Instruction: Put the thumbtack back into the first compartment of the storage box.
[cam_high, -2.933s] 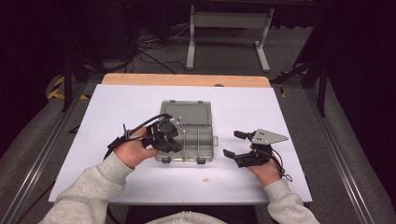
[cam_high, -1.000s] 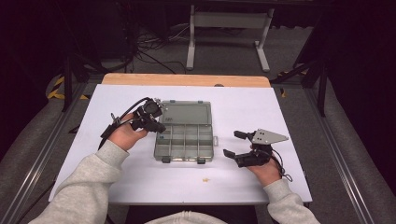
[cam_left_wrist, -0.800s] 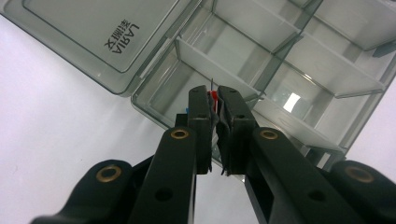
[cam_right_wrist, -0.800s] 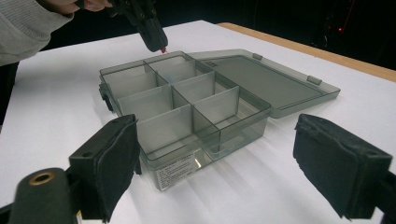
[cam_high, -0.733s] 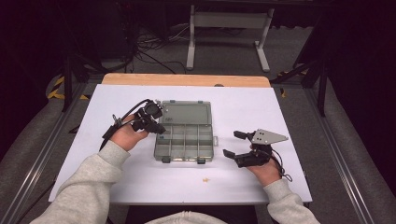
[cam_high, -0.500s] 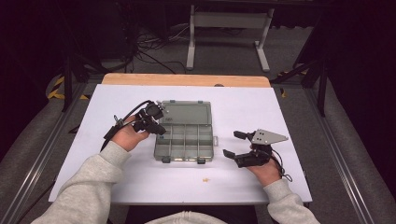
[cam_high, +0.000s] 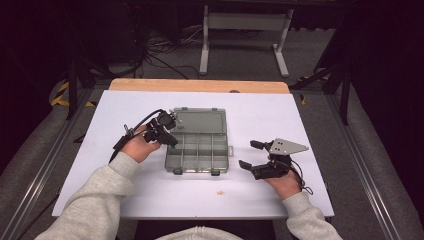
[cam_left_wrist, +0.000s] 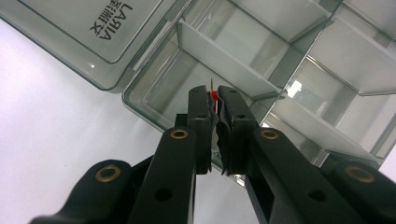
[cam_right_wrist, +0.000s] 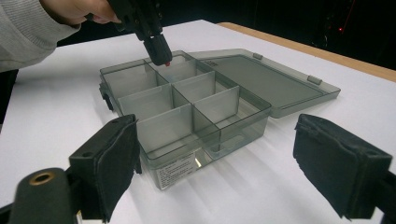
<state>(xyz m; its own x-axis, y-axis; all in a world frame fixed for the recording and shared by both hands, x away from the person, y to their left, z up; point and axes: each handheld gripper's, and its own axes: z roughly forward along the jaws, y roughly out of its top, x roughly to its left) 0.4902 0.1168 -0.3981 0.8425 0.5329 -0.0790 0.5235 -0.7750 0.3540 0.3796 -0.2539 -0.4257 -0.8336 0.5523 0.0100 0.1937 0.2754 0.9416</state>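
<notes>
Keep your left gripper (cam_left_wrist: 213, 100) clamped on the red pushpin (cam_left_wrist: 212, 95) until it sits low inside the organizer box's (cam_high: 200, 150) back-left compartment; right gripper (cam_high: 252, 155) rests apart.

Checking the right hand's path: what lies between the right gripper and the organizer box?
Only bare white table in the high view; right gripper, jaws open, sits apart from the organizer box. The right gripper view agrees.

The left gripper (cam_high: 167, 134) is held over the open organizer box (cam_high: 200, 150); the right gripper (cam_high: 257, 159) is rested on the white tabletop (cam_high: 310, 120).
</notes>
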